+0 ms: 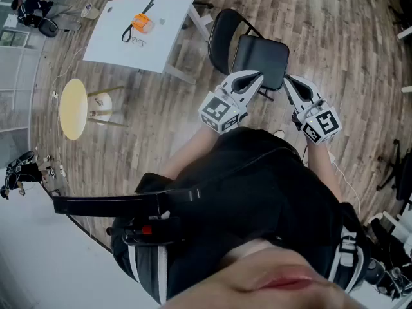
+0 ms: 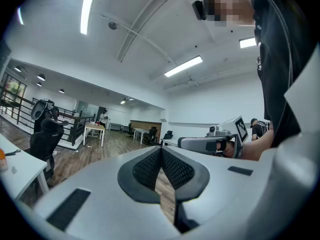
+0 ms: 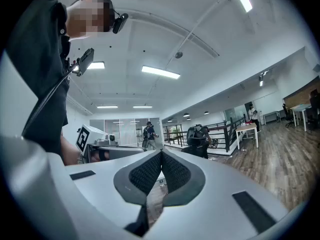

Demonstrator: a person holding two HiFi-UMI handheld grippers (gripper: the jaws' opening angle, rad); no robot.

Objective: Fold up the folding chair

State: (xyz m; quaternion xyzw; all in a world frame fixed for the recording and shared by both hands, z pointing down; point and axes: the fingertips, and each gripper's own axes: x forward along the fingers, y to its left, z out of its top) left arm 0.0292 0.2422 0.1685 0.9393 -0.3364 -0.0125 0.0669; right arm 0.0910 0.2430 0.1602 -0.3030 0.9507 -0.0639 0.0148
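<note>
Black and unfolded, the folding chair stands on the wood floor straight ahead of you, seat down and set out for sitting. It is to the right of the white table and close to that table's near corner.

You hold both tools side by side between your body and the chair, pointing level. In the head view the tip of your left gripper lies over the near edge of the seat, and the tip of your right gripper sits just off its right corner (whether either one touches the chair I cannot tell from above).

Your left gripper's own view shows its two ribbed pads pressed together at the front, with nothing caught between them and only the room beyond. Your right gripper's view shows the same: pads meeting, nothing held.

Each tool appears in the other's camera, so the two are near each other but apart.

On the table lie an orange thing and a black strap. A yellow round stool stands well off to the left.
</note>
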